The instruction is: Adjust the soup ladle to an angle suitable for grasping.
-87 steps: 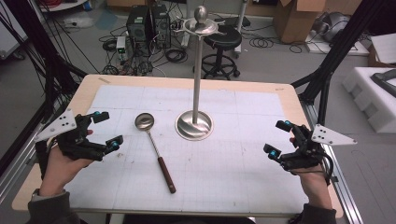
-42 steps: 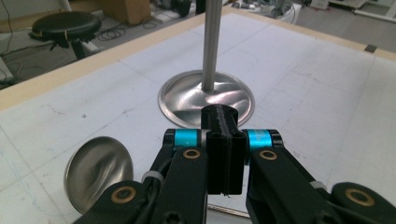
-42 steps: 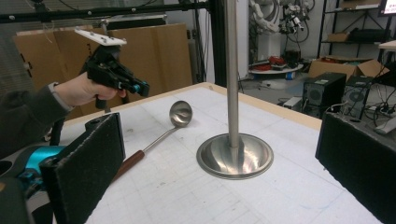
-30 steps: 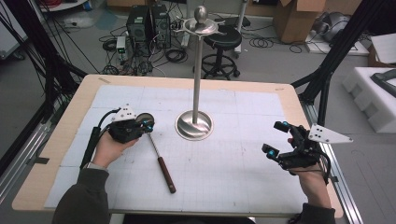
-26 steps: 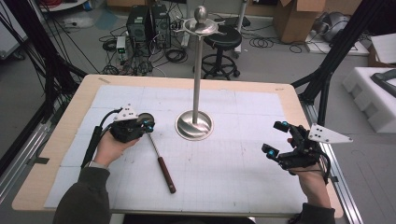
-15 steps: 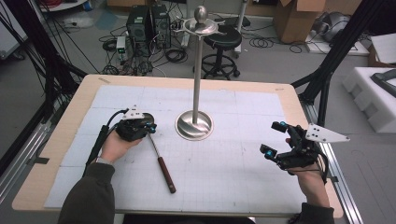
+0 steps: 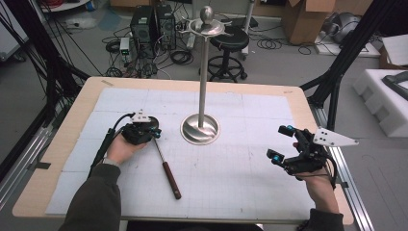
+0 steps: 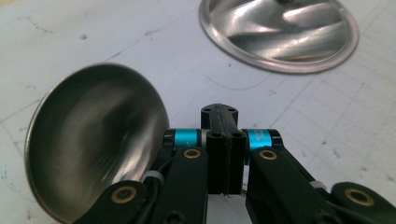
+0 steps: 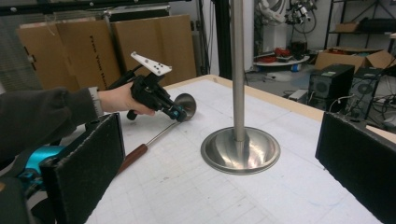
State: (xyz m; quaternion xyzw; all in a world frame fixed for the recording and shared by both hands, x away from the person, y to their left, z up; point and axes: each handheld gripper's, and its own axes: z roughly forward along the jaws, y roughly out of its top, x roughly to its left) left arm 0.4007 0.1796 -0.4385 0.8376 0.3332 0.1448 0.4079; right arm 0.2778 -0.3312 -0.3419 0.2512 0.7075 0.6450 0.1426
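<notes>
Gripping the ladle (image 7: 162, 159) at the neck just behind its bowl, the left tongs (image 7: 155, 133) sit low over the white gridded tabletop (image 7: 250, 187), their 2 black jaws pressed together. The left gripper view looks along those shut jaws: the steel bowl (image 8: 93, 158) lies just to their left, tipped on its edge with its hollow facing the camera, and whether the thin shaft is actually pinched between the jaws cannot be told, since the jaws cover that spot. From the bowl the ladle's metal shaft runs back toward the person, ending in a dark reddish-brown handle (image 7: 171, 180) that lies flat on the tabletop. In the right gripper view the left tongs (image 9: 176, 113) slant down to the bowl, a grey-sleeved forearm (image 9: 42, 116) reaching in from the left.

A tall steel stand (image 7: 202, 82) rises from a round dished base (image 7: 200, 129) near the middle of the tabletop, just to the right of the ladle's bowl; a ball-topped ring of hooks (image 7: 207, 24) crowns the pole.

The right tongs (image 7: 281, 142) hover near the right edge of the tabletop, well apart from the ladle and the stand, jaws spread wide with nothing between them. Their own view shows the 2 padded fingers (image 9: 88, 163) far apart, framing the stand's base (image 9: 240, 150).
</notes>
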